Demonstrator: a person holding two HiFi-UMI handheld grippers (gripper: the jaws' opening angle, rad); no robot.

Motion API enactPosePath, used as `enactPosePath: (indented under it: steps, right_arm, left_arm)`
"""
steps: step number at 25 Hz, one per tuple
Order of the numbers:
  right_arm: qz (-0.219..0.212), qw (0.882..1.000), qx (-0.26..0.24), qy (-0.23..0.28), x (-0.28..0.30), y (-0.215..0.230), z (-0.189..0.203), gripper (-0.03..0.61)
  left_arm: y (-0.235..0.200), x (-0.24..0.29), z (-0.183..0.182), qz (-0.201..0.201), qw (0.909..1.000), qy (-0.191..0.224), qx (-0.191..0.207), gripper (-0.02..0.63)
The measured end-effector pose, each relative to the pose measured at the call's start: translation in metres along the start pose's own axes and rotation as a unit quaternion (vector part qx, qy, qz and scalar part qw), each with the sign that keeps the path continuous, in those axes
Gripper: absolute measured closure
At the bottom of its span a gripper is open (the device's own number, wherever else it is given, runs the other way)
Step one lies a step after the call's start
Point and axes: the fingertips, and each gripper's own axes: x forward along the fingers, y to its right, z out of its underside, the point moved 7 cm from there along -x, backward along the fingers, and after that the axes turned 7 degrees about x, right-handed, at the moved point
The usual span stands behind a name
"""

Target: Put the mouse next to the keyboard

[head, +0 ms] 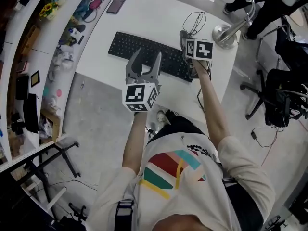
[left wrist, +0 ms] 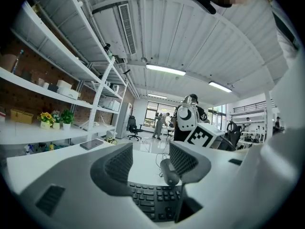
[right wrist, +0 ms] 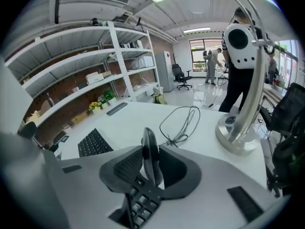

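Mouse (right wrist: pixel 148 147) stands on edge in the right gripper (right wrist: pixel 150 162), whose two jaws pinch it from either side. It hangs just above the keys at the right end of the keyboard (head: pixel 130 44), not yet on the desk (head: pixel 159 13).

It looks like a light, rigid thing with a smooth plastic shell, so I judge it easy to carry but apt to slip or swivel in a narrow pinch. The surest hold is probably across its broad faces near the middle, with gentle pressure so that the buttons and wheel are not crushed. It should be set down flat, not dropped.

The left gripper (left wrist: pixel 150 151) hovers over the near edge of the keyboard with its jaws spread and nothing between them.

Counted, there is one mouse, one keyboard and two grippers. One loose loop of cable (head: pixel 195 19) lies on the desk beyond the mouse. Whether it belongs to the mouse I cannot tell; if it does, it may drag as the mouse moves.
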Motion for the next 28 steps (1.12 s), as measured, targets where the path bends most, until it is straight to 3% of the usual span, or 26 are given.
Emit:
enactPosePath:
  steps: [3, 16, 24, 28]
  right_arm:
    - [0.006, 1.0, 0.011, -0.008, -0.009, 0.02, 0.024, 0.476]
    - [-0.005, 0.998, 0.046, 0.03, -0.071, 0.062, 0.035, 0.482]
    - [-0.046, 0.996, 0.081, 0.013, -0.114, 0.092, 0.067, 0.482]
    - [-0.097, 0.989, 0.115, -0.012, -0.128, 0.094, 0.087, 0.482]
  left_arm:
    - [0.016, -0.004, 0.003, 0.01, 0.9999, -0.006, 0.004, 0.345]
    - [0.046, 0.0, -0.006, 0.037, 0.9992, 0.004, 0.016, 0.345]
    - [0.068, 0.0, -0.008, 0.052, 0.9984, 0.008, 0.018, 0.345]
    - [0.076, -0.001, -0.008, 0.063, 0.9978, 0.007, 0.02, 0.345]
